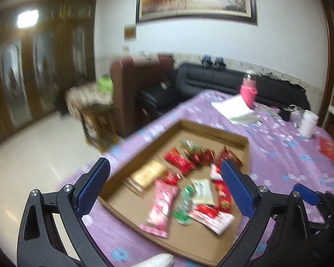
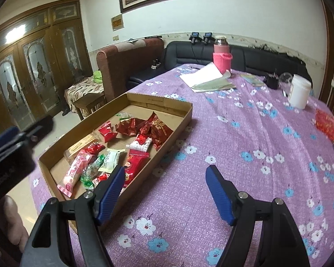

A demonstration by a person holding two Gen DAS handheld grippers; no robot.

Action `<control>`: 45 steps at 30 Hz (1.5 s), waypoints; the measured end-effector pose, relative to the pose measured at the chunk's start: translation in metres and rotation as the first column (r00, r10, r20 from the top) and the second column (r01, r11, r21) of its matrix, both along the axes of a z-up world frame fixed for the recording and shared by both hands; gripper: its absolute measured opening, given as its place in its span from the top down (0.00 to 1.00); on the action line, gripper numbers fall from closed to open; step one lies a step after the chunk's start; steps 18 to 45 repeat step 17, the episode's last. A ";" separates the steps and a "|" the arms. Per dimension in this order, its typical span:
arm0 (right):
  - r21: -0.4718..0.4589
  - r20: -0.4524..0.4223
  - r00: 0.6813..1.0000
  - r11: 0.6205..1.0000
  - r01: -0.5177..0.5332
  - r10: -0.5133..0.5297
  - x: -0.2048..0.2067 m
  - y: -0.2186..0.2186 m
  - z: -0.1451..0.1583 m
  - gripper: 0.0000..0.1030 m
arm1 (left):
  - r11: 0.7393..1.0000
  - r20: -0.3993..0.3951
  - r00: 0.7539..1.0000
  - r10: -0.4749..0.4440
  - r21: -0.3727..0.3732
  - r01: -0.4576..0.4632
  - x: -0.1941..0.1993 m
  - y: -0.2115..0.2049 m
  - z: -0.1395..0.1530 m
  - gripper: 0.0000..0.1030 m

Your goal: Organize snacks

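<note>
A shallow cardboard box (image 1: pixel 211 131) (image 2: pixel 184 113) lies on the purple flowered tablecloth and holds several snack packets: red ones (image 2: pixel 155 126), a pink one (image 2: pixel 74 173), green and white ones (image 2: pixel 111 158). My left gripper (image 1: pixel 164 175) is open and empty, hovering over the box; its view is blurred. My right gripper (image 2: pixel 165 178) is open and empty over the cloth just right of the box's near corner. A red packet (image 2: pixel 326 123) lies alone at the table's far right edge, also in the left wrist view (image 1: pixel 327 149).
At the table's far end stand a pink flask (image 2: pixel 221 55), papers (image 2: pixel 207 77), a white jar (image 2: pixel 299 91) and small dark items (image 2: pixel 271 81). Sofas (image 2: pixel 233 53) and a side table (image 2: pixel 84 93) stand beyond the table. The left gripper's body (image 2: pixel 11 153) shows at the left.
</note>
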State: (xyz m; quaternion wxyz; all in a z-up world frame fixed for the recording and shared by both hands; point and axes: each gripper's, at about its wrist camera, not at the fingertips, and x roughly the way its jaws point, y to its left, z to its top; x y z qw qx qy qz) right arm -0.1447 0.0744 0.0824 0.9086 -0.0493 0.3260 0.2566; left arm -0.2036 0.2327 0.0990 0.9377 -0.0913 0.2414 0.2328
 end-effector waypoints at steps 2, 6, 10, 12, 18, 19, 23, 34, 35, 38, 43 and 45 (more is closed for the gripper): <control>-0.019 0.026 1.000 1.000 -0.008 0.008 -0.005 0.002 0.002 0.22 | 0.999 -0.020 1.000 -0.006 -0.039 0.005 0.003 0.003 -0.003 0.03; -0.048 0.067 0.997 0.999 -0.020 0.024 -0.012 0.006 0.004 0.20 | 0.999 -0.036 0.999 0.001 -0.054 -0.003 0.001 0.003 -0.002 0.03; -0.054 0.066 0.997 0.998 -0.045 0.048 -0.015 0.009 0.006 0.19 | 0.998 -0.060 0.998 -0.019 -0.058 0.016 0.002 0.000 -0.003 0.03; -0.061 0.070 0.996 0.997 -0.057 0.062 -0.018 0.010 0.007 0.19 | 0.999 -0.076 0.997 -0.026 -0.043 0.023 0.004 -0.004 -0.004 0.03; -0.059 0.061 0.996 0.997 -0.057 0.060 -0.015 -0.003 0.012 0.17 | 0.995 -0.093 0.991 -0.093 -0.028 0.091 0.011 -0.021 0.000 0.03; -0.059 0.061 0.996 0.997 -0.057 0.060 -0.015 -0.003 0.012 0.17 | 0.995 -0.093 0.991 -0.093 -0.028 0.091 0.011 -0.021 0.000 0.03; -0.059 0.061 0.996 0.997 -0.057 0.060 -0.015 -0.003 0.012 0.17 | 0.995 -0.093 0.991 -0.093 -0.028 0.091 0.011 -0.021 0.000 0.03; -0.059 0.061 0.996 0.997 -0.057 0.060 -0.015 -0.003 0.012 0.17 | 0.995 -0.093 0.991 -0.093 -0.028 0.091 0.011 -0.021 0.000 0.03; -0.059 0.061 0.996 0.997 -0.057 0.060 -0.015 -0.003 0.012 0.17 | 0.995 -0.093 0.991 -0.093 -0.028 0.091 0.011 -0.021 0.000 0.03; -0.059 0.061 0.996 0.997 -0.057 0.060 -0.015 -0.003 0.012 0.17 | 0.995 -0.093 0.991 -0.093 -0.028 0.091 0.011 -0.021 0.000 0.03; -0.059 0.061 0.996 0.997 -0.057 0.060 -0.015 -0.003 0.012 0.17 | 0.995 -0.093 0.991 -0.093 -0.028 0.091 0.011 -0.021 0.000 0.03; -0.059 0.061 0.996 0.997 -0.057 0.060 -0.015 -0.003 0.012 0.17 | 0.995 -0.093 0.991 -0.093 -0.028 0.091 0.011 -0.021 0.000 0.03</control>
